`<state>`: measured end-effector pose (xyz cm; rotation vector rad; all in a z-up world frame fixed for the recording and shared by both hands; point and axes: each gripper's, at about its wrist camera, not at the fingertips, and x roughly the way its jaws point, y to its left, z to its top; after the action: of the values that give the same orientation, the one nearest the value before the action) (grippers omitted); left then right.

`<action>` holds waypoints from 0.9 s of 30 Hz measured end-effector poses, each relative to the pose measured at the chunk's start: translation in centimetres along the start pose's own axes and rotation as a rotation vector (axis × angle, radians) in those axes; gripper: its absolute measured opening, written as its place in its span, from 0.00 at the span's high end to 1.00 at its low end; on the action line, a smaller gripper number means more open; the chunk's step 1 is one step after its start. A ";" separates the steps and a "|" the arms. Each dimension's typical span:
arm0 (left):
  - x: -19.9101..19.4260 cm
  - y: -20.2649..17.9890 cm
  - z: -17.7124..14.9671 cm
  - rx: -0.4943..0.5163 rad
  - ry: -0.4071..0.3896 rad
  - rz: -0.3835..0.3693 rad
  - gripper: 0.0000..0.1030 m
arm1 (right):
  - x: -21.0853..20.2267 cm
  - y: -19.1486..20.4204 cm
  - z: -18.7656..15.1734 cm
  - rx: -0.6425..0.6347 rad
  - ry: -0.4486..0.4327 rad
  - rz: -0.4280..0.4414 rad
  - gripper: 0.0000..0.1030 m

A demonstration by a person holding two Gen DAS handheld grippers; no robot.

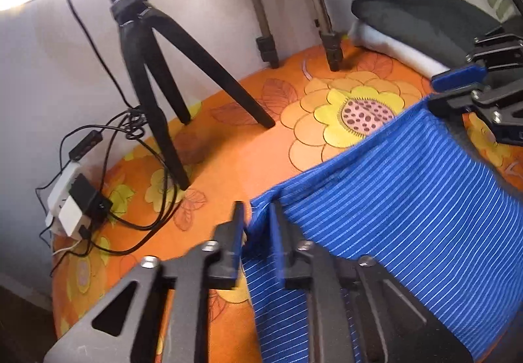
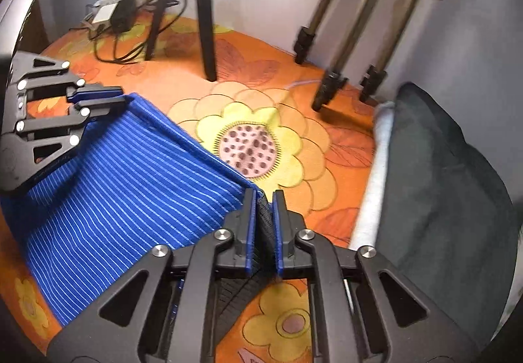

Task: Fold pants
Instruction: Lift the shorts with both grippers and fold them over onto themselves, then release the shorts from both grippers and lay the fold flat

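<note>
The blue pants (image 1: 392, 199) with thin white stripes hang stretched between my two grippers above the orange flowered cloth (image 1: 228, 153). My left gripper (image 1: 258, 216) is shut on one corner of the pants' top edge. My right gripper (image 2: 264, 202) is shut on the other corner. In the left wrist view the right gripper (image 1: 457, 85) shows at the right edge, clamped on the fabric. In the right wrist view the left gripper (image 2: 101, 98) shows at the left edge, clamped on the pants (image 2: 124, 173). The lower part of the pants is hidden behind the grippers.
A black tripod (image 1: 147, 68) stands at the back left by the wall, with a power strip and tangled cables (image 1: 81, 199) beside it. A silver tripod's legs (image 2: 343, 68) stand at the back. A dark cushion on white padding (image 2: 441, 173) lies at the right.
</note>
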<state>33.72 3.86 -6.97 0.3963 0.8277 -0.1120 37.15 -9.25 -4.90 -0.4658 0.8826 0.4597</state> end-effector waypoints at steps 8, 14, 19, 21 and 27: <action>-5.3 2.0 -0.6 -0.046 -0.046 0.012 0.54 | -6.4 -3.1 -2.7 0.138 -0.067 0.001 0.49; -11.1 1.0 -4.5 -0.043 -0.083 -0.097 0.51 | -10.6 -1.0 -8.5 0.142 -0.061 0.226 0.49; -13.4 -1.8 -9.1 0.025 -0.030 -0.200 0.51 | -10.8 2.8 -12.5 0.038 -0.018 0.241 0.49; -13.3 -2.6 -10.2 0.053 -0.007 -0.215 0.51 | -10.2 3.6 -13.1 0.010 -0.008 0.226 0.49; -11.3 -2.5 -11.1 0.013 0.061 -0.233 0.51 | -8.5 5.1 -13.6 -0.046 0.011 0.198 0.49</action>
<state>17.73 5.20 -6.19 0.3155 0.9324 -0.3236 21.17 -14.37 -6.51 -0.4251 0.9349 0.6604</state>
